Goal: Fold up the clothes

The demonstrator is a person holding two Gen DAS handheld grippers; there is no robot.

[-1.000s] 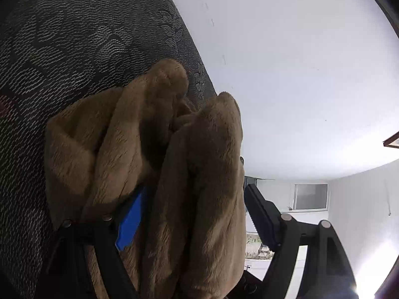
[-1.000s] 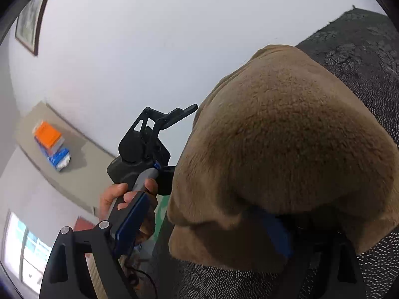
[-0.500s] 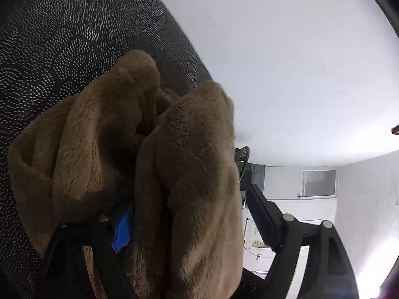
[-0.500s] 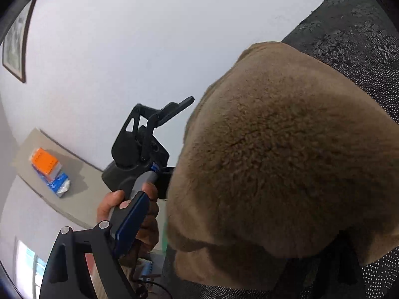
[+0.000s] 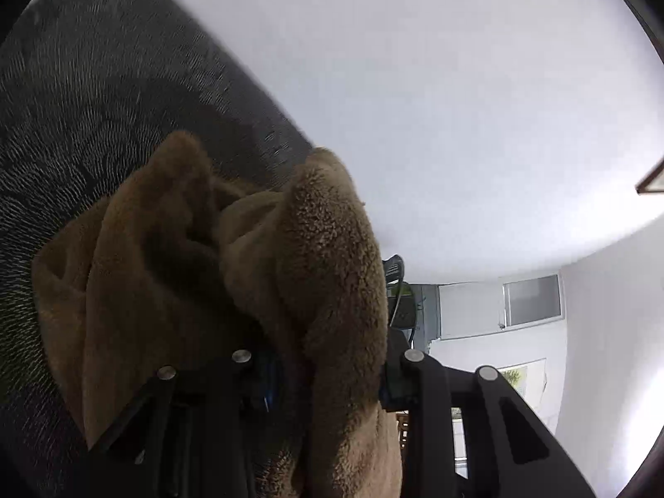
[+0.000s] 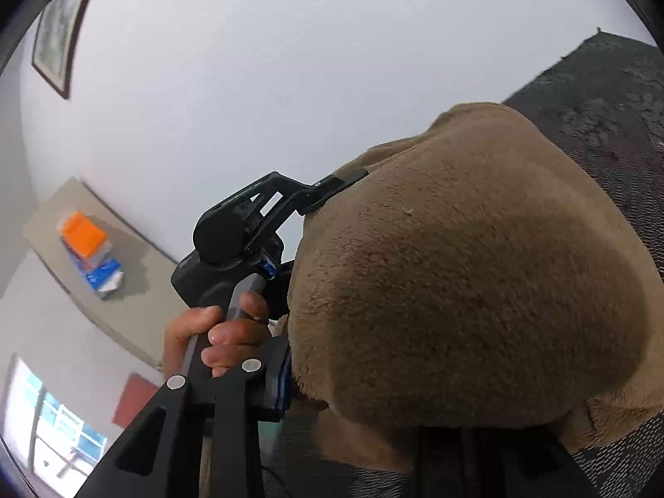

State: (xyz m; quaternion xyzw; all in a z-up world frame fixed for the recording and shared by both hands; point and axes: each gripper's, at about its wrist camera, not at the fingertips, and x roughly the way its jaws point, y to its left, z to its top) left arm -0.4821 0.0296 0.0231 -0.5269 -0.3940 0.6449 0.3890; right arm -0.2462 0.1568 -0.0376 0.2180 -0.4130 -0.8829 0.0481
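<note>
A thick brown fleece garment [image 5: 323, 274] bulges up between the two black fingers of my left gripper [image 5: 328, 373]. Its jaws are closing, and the pads press into the fold from both sides. In the right wrist view the same fleece [image 6: 465, 274] fills the middle and drapes over my right gripper [image 6: 365, 415]. These jaws are closing too, with the cloth caught between them. The near finger [image 6: 269, 386] shows and the far one is buried under the pile. A hand [image 6: 224, 332] grips the left tool's handle beside the fleece.
Dark patterned upholstery [image 5: 103, 103] lies behind the garment and shows again at the right [image 6: 601, 95]. A pale wall fills the background. A shelf holds orange and blue packets [image 6: 87, 245]. A framed picture [image 6: 54, 41] hangs at the upper left, a window [image 5: 531, 299] at the far right.
Both pairs of jaws have narrowed from wide apart to clamped onto the fleece. The garment has lifted off the dark surface, and the left tool has come closer in the right wrist view.
</note>
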